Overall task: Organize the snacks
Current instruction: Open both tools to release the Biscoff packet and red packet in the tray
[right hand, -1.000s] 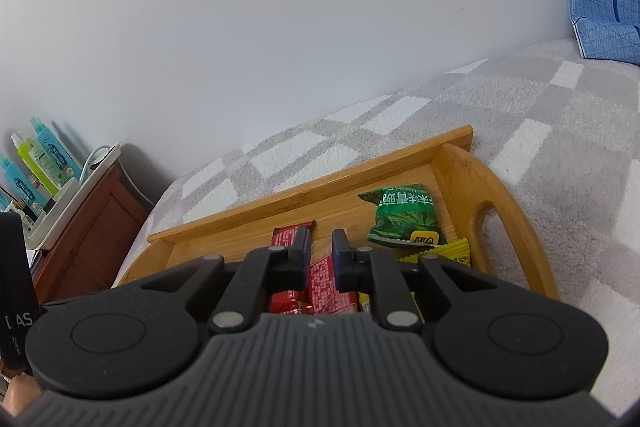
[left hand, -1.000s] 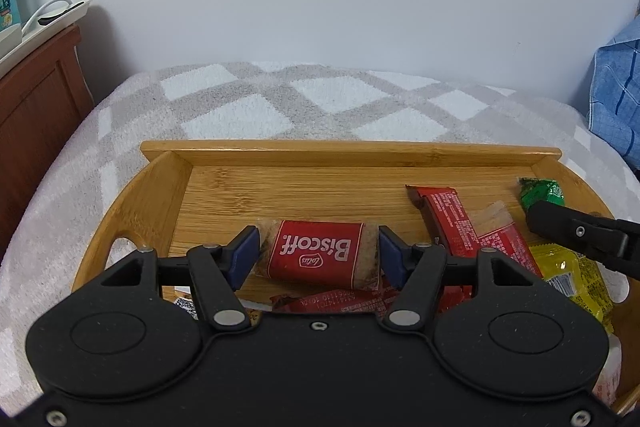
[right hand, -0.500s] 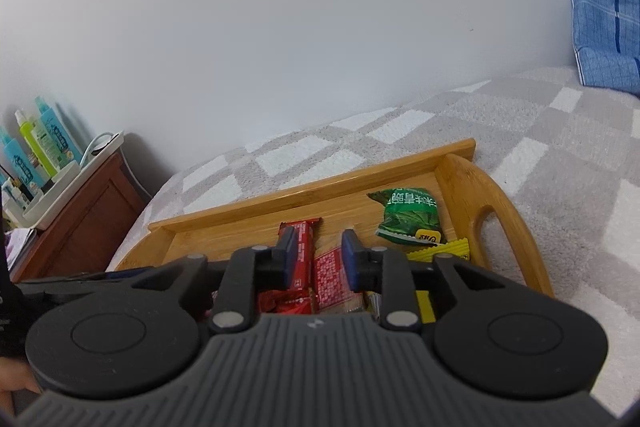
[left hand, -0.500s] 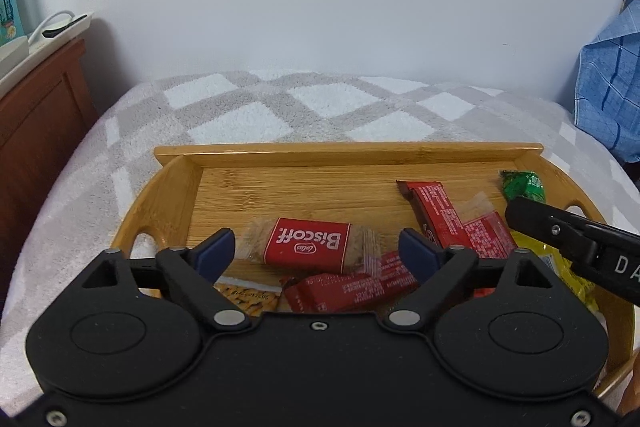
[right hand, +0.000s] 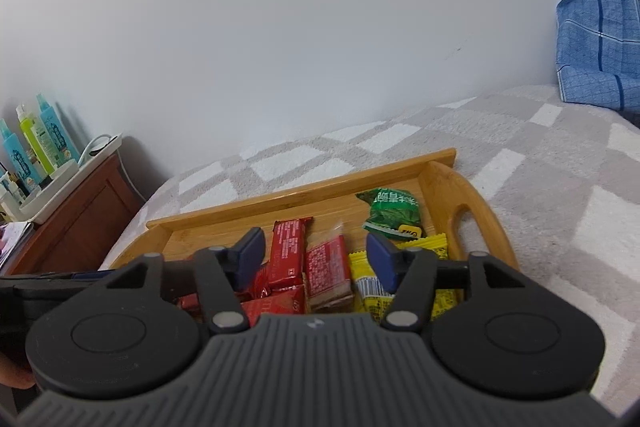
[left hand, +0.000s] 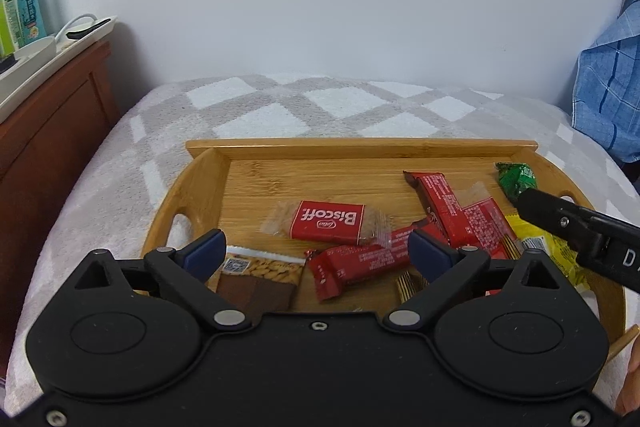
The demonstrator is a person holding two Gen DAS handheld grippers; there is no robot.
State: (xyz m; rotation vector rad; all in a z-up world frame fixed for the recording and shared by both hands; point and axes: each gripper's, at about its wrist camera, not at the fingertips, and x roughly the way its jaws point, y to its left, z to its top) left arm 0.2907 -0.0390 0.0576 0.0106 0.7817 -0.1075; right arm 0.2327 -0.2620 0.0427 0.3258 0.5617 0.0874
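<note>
A wooden tray (left hand: 200, 171) lies on a checked blanket and holds several snacks. A red Biscoff pack (left hand: 328, 222) lies in its middle, red bars (left hand: 440, 199) to the right, a green packet (left hand: 516, 177) at the far right, a yellow pack (left hand: 556, 251) and an almond chocolate bar (left hand: 260, 279) near the front. My left gripper (left hand: 316, 249) is open and empty, above the tray's near side. My right gripper (right hand: 316, 255) is open and empty, over the red bars (right hand: 288, 247), with the green packet (right hand: 394, 213) and yellow pack (right hand: 436, 247) just right of it.
A brown wooden nightstand (left hand: 44, 131) with a white organiser and bottles (right hand: 40, 143) stands at the left. A blue checked cloth (right hand: 600, 19) hangs at the right. A white wall is behind the bed. The tray's right handle (right hand: 472, 219) is near my right gripper.
My left gripper opened, let go of the Biscoff pack and pulled back from it. My right gripper went from nearly shut to open and drew back slightly.
</note>
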